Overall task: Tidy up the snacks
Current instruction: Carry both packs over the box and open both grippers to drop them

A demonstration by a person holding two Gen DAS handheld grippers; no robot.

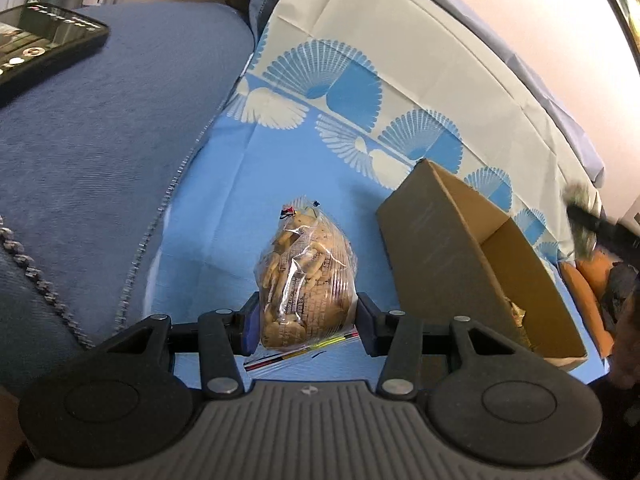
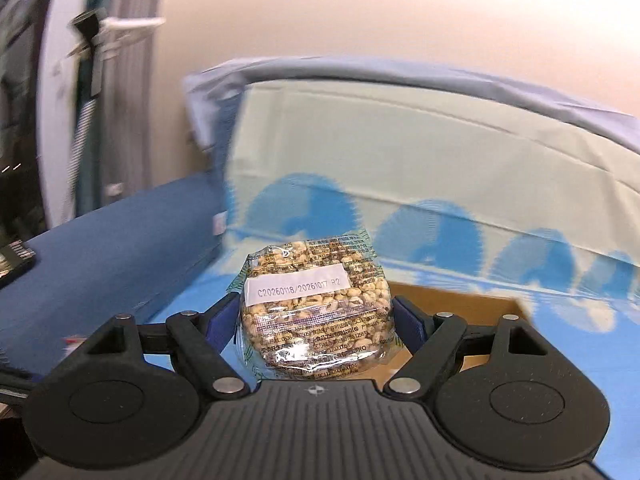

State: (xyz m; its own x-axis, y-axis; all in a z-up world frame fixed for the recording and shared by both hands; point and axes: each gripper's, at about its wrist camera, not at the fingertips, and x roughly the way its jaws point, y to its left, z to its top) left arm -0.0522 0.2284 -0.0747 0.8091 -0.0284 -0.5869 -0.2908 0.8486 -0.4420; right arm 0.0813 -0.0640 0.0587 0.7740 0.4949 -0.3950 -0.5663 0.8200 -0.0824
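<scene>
1. L gripper (image 1: 307,320): blue pads squeezed against both sides of a clear bag of biscuits (image 1: 306,276). Bag stands on end between the fingers, sealed end w/ coloured stripes nearest the camera, other end pointing away over the blue cloth (image 1: 224,208).
2. R gripper (image 2: 316,322): jaws set wide but pinching a round puffed-grain cake (image 2: 316,308) in clear wrap. Both blue pads touch its sides. White date label runs across the wrapper's upper half.
3. Cardboard box (image 1: 432,240): open-topped, sits on the blue cloth just right of the biscuit bag, not touching it. Left wrist view shows mostly bare brown floor inside; one crinkly wrapped snack (image 1: 516,312) lies in the near corner against the wall. Can't tell what kind.
4. In the right wrist view the box (image 2: 472,304) shows behind and below the grain cake, only its far rim and a bit of inner wall visible; contents hidden by the gripper.
5. Cloth has a fan pattern in blue and cream, w/ a cream band further back.
6. Blue cushion (image 1: 104,140) lies left of the cloth, w/ a phone (image 1: 44,44) on it, screen lit.
7. Right edge of left wrist view: the other gripper w/ its packet, blurred, above the box's far side; orange item (image 1: 584,292) beyond the box, too unclear to name.
</scene>
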